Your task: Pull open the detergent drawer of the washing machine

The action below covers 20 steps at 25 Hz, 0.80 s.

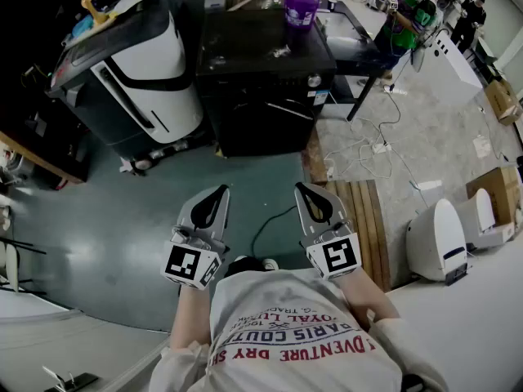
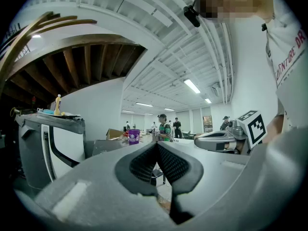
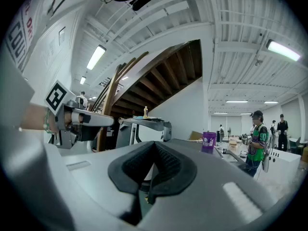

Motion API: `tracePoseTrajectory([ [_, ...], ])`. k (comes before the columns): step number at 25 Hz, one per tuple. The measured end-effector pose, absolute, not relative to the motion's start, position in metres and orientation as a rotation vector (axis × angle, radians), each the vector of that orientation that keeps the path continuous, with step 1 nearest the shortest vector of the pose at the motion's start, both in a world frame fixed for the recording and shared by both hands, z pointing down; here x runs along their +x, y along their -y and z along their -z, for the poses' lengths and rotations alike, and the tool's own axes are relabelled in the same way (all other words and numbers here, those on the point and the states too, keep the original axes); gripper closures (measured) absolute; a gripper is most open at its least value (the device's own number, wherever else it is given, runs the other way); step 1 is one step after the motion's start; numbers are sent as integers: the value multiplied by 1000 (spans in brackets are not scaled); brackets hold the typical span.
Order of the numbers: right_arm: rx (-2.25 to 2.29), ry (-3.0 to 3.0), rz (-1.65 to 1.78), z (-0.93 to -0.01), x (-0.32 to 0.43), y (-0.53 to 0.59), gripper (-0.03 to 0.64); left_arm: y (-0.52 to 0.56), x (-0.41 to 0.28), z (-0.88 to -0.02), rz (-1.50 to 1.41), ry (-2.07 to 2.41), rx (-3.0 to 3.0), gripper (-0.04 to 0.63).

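Detergent drawer: I cannot make it out from here. I judge it to sit in the front of the black washing machine [image 1: 265, 80], which stands ahead of both grippers and well apart from them. Left gripper [image 1: 221, 191] and right gripper [image 1: 301, 188]: jaws together with nothing between them. I hold them level and side by side, pointing at the machine, presumably in readiness, as the approach has not begun. Purple cup [image 1: 301, 8]: on the machine's top, toward its right rear. White-and-black appliance [image 1: 139, 72]: left of the machine. Wooden boards [image 1: 364, 219]: on the floor, right of the machine and nearer to me. Legible writing: my shirt [image 1: 294, 333] shows "PARIS COUT" and "DVENTURE DRY". The cup's print is too small to read.
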State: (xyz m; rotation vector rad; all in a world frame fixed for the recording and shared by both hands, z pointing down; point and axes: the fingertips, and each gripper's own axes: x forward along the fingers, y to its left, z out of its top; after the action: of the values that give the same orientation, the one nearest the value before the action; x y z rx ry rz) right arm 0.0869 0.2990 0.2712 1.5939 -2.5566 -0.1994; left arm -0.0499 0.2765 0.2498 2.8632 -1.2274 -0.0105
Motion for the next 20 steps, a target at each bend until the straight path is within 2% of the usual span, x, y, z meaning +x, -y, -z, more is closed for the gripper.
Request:
tracePoseTrajectory([
  [10, 1622, 2553, 180, -273, 103, -294, 618, -272, -37, -251, 6, 1217, 2866, 594],
  [17, 1670, 2550, 118, -276, 115, -288, 617, -268, -26, -247, 143, 1138, 2854, 579],
  [19, 1676, 2545, 105, -279, 118, -285, 617, -261, -29, -245, 234, 1123, 2797, 285],
  [20, 1675, 2544, 98, -281, 118, -283, 617, -256, -30, -247, 261, 1111, 2765, 268],
])
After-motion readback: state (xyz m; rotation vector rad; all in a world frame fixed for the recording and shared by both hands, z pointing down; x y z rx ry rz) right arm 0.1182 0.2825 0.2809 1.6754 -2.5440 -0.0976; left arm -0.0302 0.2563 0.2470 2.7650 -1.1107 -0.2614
